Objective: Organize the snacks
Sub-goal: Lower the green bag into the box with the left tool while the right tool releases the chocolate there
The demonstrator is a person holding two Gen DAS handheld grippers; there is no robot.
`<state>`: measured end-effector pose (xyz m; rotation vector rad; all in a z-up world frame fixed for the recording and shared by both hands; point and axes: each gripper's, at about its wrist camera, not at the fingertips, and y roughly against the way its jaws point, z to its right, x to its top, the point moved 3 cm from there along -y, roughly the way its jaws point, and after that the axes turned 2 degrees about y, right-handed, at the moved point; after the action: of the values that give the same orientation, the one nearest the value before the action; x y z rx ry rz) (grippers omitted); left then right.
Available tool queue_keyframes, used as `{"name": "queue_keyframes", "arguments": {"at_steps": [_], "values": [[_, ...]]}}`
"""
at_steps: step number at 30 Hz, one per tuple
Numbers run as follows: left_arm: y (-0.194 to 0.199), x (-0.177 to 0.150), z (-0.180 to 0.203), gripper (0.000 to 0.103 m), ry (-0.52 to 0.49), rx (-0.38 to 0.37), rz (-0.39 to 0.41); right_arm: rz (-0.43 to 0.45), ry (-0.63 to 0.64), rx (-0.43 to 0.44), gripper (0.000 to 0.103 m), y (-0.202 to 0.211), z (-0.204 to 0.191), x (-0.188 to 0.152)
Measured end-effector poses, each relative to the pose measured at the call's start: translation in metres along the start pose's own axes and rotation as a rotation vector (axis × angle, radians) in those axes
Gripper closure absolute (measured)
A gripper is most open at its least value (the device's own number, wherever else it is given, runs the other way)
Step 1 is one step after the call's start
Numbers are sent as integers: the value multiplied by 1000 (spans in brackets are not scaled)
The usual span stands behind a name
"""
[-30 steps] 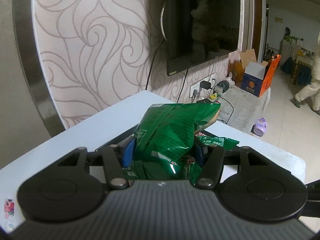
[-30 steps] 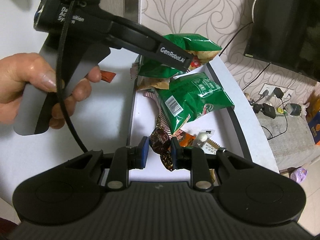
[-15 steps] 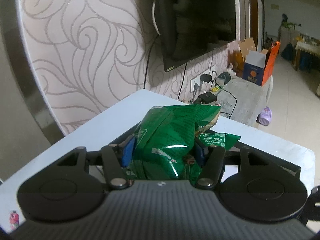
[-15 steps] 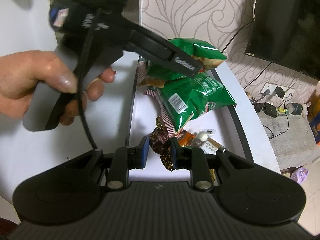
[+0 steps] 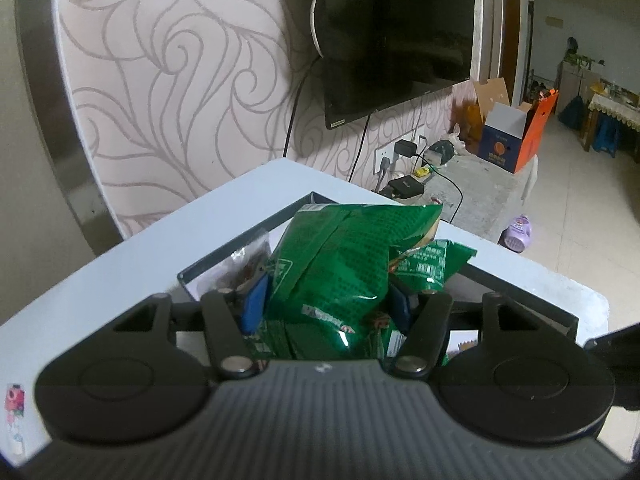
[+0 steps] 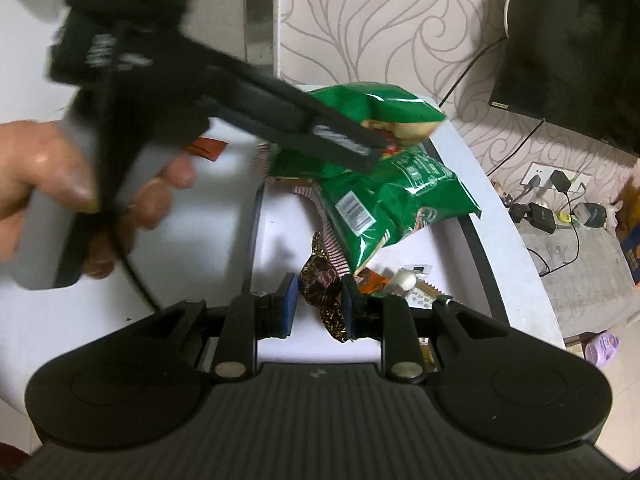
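Note:
My left gripper is shut on a puffy green snack bag, its blue pads pressing both sides. The bag hangs over the far end of a dark-rimmed tray on the white table. In the right wrist view a hand holds that left gripper, and the green snack bag juts out past its tip. A second green bag lies flat in the tray. My right gripper sits low over the tray's near end, shut on a brown wrapped candy.
Small wrapped snacks, one of them a white candy, lie in the tray by my right gripper. A red packet rests on the table left of the tray. A wall TV hangs behind. Chargers and a cardboard box are beyond the table's right edge.
The left gripper has shifted slightly with the green bag still in it, and more of the tray's far corner now shows in its view. The right gripper and its candy have not moved.

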<state>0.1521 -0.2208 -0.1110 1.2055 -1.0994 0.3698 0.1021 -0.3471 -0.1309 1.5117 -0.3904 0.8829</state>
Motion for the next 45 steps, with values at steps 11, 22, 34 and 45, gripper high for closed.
{"name": "queue_keyframes", "arguments": {"at_steps": [11,22,34,45], "values": [[12,-6,-5,37,32,7,-9,-12,4,7,75,-11,-10,2],[26,-7,-7,32,28,16,7,-1,-14,-2,75,-8,-13,-1],[38,-8,-4,32,37,37,25,33,3,12,73,1,-16,1],[44,-9,3,32,81,61,58,118,55,54,36,24,-13,9]]}}
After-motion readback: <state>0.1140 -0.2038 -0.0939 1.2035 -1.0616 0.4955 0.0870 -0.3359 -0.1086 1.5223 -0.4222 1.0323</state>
